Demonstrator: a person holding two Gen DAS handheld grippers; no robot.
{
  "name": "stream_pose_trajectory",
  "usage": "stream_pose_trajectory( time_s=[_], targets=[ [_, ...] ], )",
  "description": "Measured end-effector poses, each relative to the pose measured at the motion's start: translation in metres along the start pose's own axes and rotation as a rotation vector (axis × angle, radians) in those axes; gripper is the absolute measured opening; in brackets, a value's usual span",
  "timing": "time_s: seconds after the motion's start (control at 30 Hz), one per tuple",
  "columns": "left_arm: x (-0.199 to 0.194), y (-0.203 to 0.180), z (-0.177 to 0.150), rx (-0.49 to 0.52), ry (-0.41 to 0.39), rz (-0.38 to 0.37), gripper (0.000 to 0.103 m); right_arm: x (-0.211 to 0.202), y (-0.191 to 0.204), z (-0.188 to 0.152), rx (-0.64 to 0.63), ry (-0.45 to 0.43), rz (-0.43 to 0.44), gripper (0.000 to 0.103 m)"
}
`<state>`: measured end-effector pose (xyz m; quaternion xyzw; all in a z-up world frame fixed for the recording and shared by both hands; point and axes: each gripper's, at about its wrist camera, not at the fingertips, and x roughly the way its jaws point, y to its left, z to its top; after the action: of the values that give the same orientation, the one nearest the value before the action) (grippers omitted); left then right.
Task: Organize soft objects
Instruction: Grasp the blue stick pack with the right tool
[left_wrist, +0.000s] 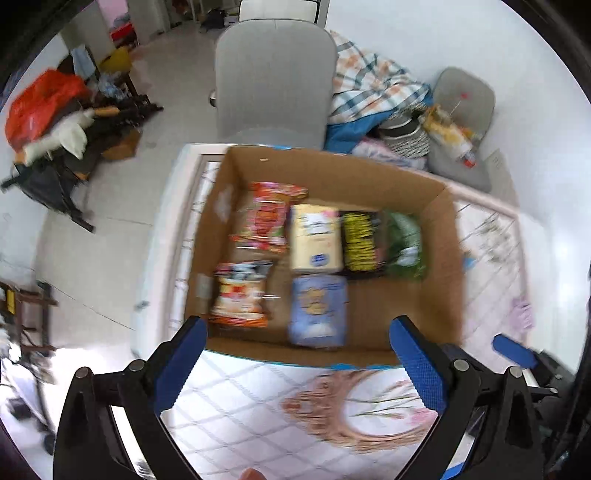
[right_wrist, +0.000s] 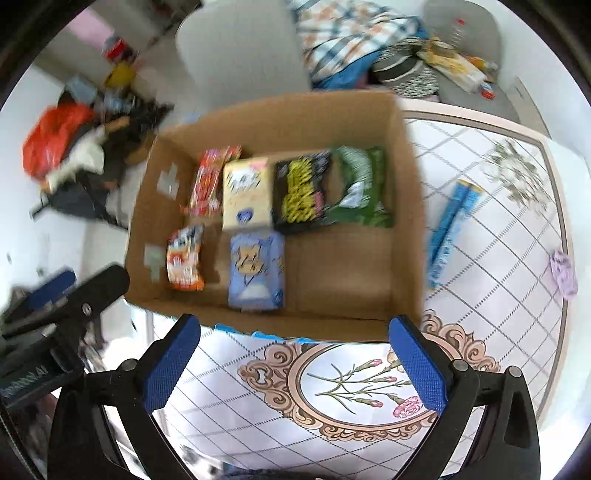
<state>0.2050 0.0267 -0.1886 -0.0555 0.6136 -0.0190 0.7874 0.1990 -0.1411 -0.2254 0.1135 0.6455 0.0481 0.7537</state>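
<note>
A cardboard box (right_wrist: 402, 206) sits on a patterned table (right_wrist: 498, 295) with six soft packets packed toward its ten o'clock side. Left gripper (left_wrist: 297, 345) and right gripper (right_wrist: 295, 343) both hover empty, fingers spread wide. A blue packet (right_wrist: 448, 232) lies outside at three o'clock. Likely risk: grabbing it could knock the box or crush the packet.

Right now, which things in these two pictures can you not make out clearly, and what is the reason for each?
- Print on the packets in the cardboard box: motion blur in both views; the blue pack is unreadable.
- Blue tube on the table: blurred in the right view; out of sight in the left view.
- Small purple thing: too small and near the lens edge.
- Pile behind the box: overlapping and distorted.
</note>
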Motion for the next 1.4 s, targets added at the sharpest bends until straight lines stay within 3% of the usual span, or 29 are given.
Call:
stream_pose_trajectory(
  time_s=[0.07, 0.23, 0.4, 0.63, 0.77, 0.83, 0.87, 0.93, 1.0, 1.2, 1.4],
  targets=[
    [0.004, -0.013, 0.004, -0.018, 0.016, -0.011, 0.101, -0.014, -0.028, 0.003, 0.062, -0.030, -0.007, 0.103],
    [0.034, -0.050, 0.014, -0.010, 0.044, 0.048, 0.101, -0.021, -0.114, 0.023, 0.255, -0.055, -0.017, 0.103],
    [0.069, -0.078, 0.022, 0.004, 0.069, 0.106, 0.101, 0.036, -0.186, 0.053, 0.404, 0.055, 0.003, 0.101],
    [0.107, -0.094, 0.030, 0.016, 0.117, 0.188, 0.101, 0.125, -0.216, 0.076, 0.488, 0.204, 0.012, 0.077],
    [0.111, -0.099, 0.032, 0.024, 0.124, 0.209, 0.101, 0.152, -0.217, 0.079, 0.478, 0.252, -0.025, 0.073],
    [0.111, -0.104, 0.033, 0.032, 0.119, 0.217, 0.101, 0.161, -0.217, 0.077, 0.468, 0.287, -0.043, 0.055],
    [0.109, -0.108, 0.034, 0.038, 0.114, 0.218, 0.101, 0.159, -0.215, 0.078, 0.441, 0.270, -0.058, 0.051],
    [0.105, -0.117, 0.036, 0.049, 0.107, 0.213, 0.101, 0.159, -0.210, 0.077, 0.379, 0.282, -0.082, 0.022],
    [0.099, -0.131, 0.037, 0.068, 0.093, 0.200, 0.101, 0.153, -0.211, 0.075, 0.354, 0.279, -0.069, 0.016],
    [0.079, -0.206, 0.031, 0.160, 0.075, 0.081, 0.101, 0.092, -0.247, 0.050, 0.360, 0.184, 0.020, 0.015],
    [0.105, -0.317, 0.001, 0.290, 0.190, -0.059, 0.101, 0.007, -0.343, -0.005, 0.468, 0.051, 0.004, 0.015]
  ],
)
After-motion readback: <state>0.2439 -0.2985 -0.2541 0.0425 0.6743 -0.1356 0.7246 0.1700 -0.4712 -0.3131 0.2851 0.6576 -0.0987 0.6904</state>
